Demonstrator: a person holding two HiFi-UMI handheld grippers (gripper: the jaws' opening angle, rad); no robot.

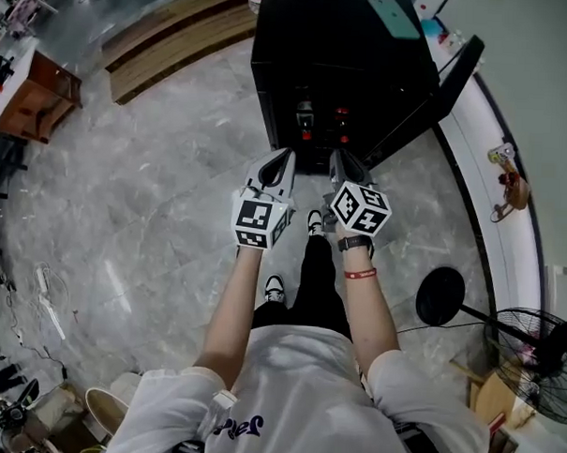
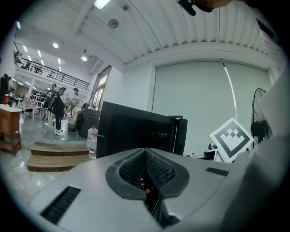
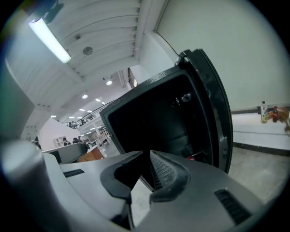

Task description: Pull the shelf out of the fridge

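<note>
**Two grippers held level in front of the open black fridge**

Closest to me in the head view is the person's white shirt (image 1: pixel 295 390). It carries blue lettering near the hem that is too cut off to read. Both forearms reach forward. The right wrist wears a dark watch (image 1: pixel 355 243) and a red band (image 1: pixel 360 273).

The left gripper (image 1: pixel 282 164) and the right gripper (image 1: pixel 344 167) sit side by side, close together. Each carries a marker cube (image 1: pixel 260 220) printed with black-and-white square patterns, not words.

In the left gripper view, the left gripper's fingers (image 2: pixel 156 170) are pressed together at the tips with nothing between them. In the right gripper view, the right gripper's fingers (image 3: pixel 165 172) are slightly spread. Only grey floor shows through the gap, and they hold nothing.

Just beyond the fingertips stands the fridge (image 1: pixel 347 64), low and black on the grey marble floor (image 1: pixel 171 216). Its door (image 1: pixel 440 87) is swung open to the right. The shelf is somewhere in the fridge's dark interior and I cannot pick it out. Small red items (image 1: pixel 306 133) show low inside. A teal slab (image 1: pixel 394 16) lies on the fridge top.

Further off are a black fan (image 1: pixel 541 354) to the right and wooden steps (image 1: pixel 179 38) to the left. A clear bottle (image 2: pixel 92 141) stands by the steps, its label unreadable. Beyond them, distant people (image 2: pixel 58 106) stand in a bright hall.
</note>
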